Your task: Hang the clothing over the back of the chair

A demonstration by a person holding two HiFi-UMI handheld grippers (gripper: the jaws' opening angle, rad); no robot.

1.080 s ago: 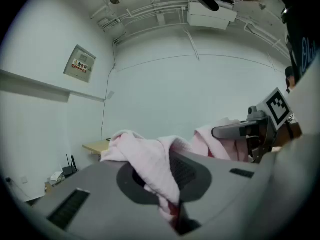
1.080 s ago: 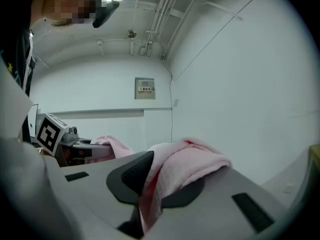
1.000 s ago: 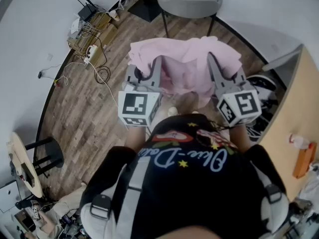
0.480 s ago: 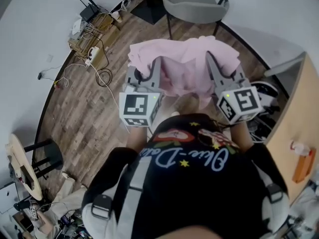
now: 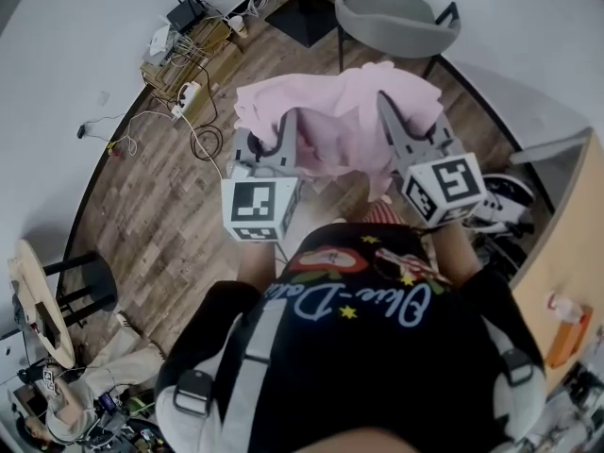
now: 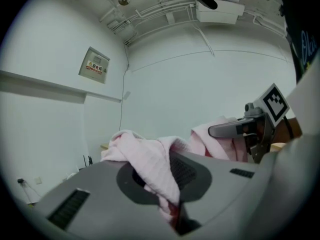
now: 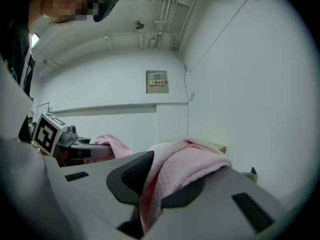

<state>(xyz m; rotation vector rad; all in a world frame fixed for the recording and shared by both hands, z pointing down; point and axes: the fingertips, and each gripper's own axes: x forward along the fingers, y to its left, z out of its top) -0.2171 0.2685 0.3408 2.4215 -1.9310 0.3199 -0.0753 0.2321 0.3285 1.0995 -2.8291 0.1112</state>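
A pink garment (image 5: 335, 121) hangs spread between my two grippers, held up over the wooden floor. My left gripper (image 5: 280, 132) is shut on its left part; in the left gripper view the pink cloth (image 6: 150, 164) is pinched between the jaws. My right gripper (image 5: 394, 121) is shut on the right part, and the right gripper view shows a fold of the cloth (image 7: 175, 171) clamped in its jaws. A grey chair (image 5: 396, 22) with a curved back stands ahead of the garment, near the wall.
A dark table base (image 5: 302, 17) stands left of the chair. Cables, a power strip and a router (image 5: 184, 50) lie by the left wall. A stool (image 5: 75, 286) is at the left, a wooden counter (image 5: 566, 281) and shoes (image 5: 500, 206) at the right.
Both grippers carried the pink garment forward toward the chair, which now lies further right in the head view. The grips stayed the same.
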